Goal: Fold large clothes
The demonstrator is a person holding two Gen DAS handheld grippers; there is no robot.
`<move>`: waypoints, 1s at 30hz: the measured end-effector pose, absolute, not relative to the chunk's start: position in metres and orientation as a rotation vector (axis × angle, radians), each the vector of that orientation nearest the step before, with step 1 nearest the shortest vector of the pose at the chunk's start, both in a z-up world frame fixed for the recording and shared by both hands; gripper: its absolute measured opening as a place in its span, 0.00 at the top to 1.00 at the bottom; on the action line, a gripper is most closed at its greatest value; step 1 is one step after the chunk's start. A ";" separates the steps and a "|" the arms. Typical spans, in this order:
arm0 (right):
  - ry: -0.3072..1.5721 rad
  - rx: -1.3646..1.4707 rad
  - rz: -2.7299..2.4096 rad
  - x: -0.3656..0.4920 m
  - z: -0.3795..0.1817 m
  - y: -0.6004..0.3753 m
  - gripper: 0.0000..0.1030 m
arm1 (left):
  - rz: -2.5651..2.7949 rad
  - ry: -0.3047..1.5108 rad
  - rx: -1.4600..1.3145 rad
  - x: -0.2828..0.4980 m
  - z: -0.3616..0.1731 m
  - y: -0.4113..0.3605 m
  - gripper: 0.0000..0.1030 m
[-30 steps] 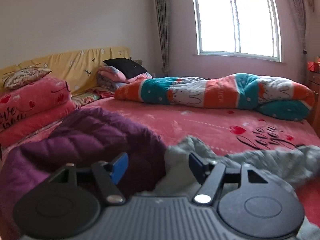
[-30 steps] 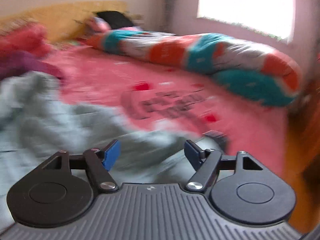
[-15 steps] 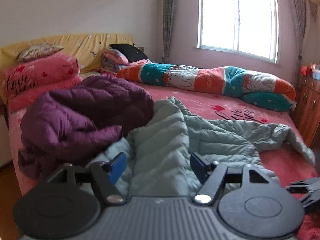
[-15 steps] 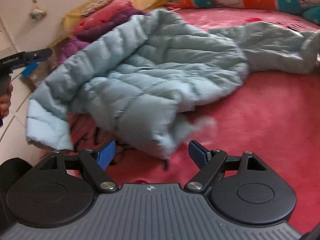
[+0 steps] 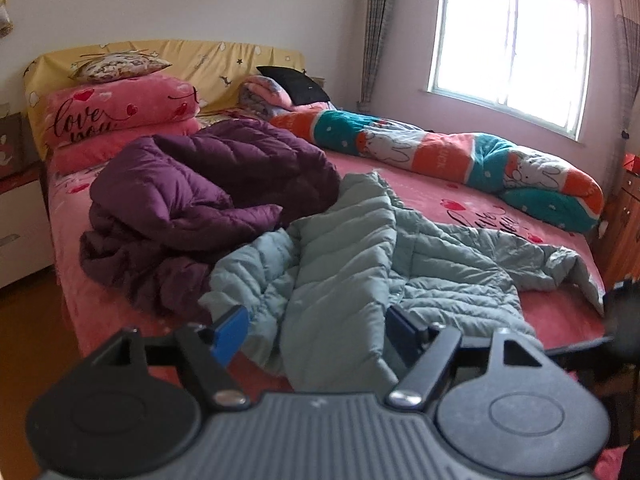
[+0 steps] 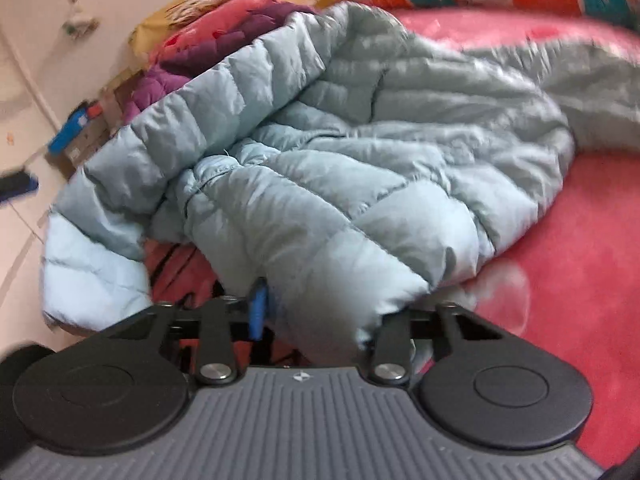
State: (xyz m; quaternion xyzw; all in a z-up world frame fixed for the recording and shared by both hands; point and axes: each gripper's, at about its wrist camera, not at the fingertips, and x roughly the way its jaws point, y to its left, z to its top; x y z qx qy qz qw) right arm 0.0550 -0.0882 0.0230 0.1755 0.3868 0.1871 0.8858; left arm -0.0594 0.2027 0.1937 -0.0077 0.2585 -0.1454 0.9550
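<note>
A pale grey-blue puffer jacket [image 5: 360, 264] lies crumpled on the pink bed, also filling the right wrist view [image 6: 340, 152]. A purple puffer jacket [image 5: 192, 196] is heaped to its left. My left gripper [image 5: 316, 326] is open, held above the near bed edge with the pale jacket's hem showing between its fingers. My right gripper [image 6: 320, 312] is at the pale jacket's near edge, with a fold of it between the fingers; its right fingertip is hidden by the fabric. In the left wrist view the right gripper [image 5: 624, 320] shows as a dark blur at the right edge.
The pink bed [image 5: 560, 312] carries a rolled orange-and-teal rabbit quilt [image 5: 460, 156] along its far side, pink pillows [image 5: 120, 112] and a yellow headboard [image 5: 224, 60]. A white bedside cabinet [image 5: 20, 232] stands left, a wooden dresser [image 5: 624, 224] right, under the window.
My left gripper has drawn back and up, showing more of the bed. My right gripper has moved forward onto the pale jacket's near edge and its fingers have narrowed around the fabric.
</note>
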 end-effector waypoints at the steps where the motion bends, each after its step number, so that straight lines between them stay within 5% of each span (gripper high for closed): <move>1: 0.821 0.404 0.393 0.053 0.026 -0.096 0.74 | -0.294 0.524 -0.013 -0.062 0.195 0.203 0.27; 7: 0.854 0.651 0.430 0.031 0.067 -0.127 0.86 | -0.317 0.510 -0.015 -0.072 0.203 0.205 0.25; 14: 0.769 0.981 0.385 -0.016 0.124 -0.191 0.89 | -0.393 0.494 -0.030 -0.093 0.212 0.192 0.24; 24: 0.650 0.782 0.047 -0.083 0.161 -0.263 0.89 | -0.525 0.507 -0.011 -0.106 0.199 0.156 0.19; 27: 0.675 0.681 0.020 -0.083 0.149 -0.249 0.81 | -0.574 0.577 -0.024 -0.106 0.188 0.144 0.19; 29: 0.691 0.676 0.060 -0.078 0.136 -0.233 0.60 | -0.605 0.601 -0.002 -0.112 0.182 0.135 0.19; 30: 0.698 0.662 0.071 -0.075 0.132 -0.223 0.35 | -0.607 0.607 0.012 -0.115 0.179 0.132 0.19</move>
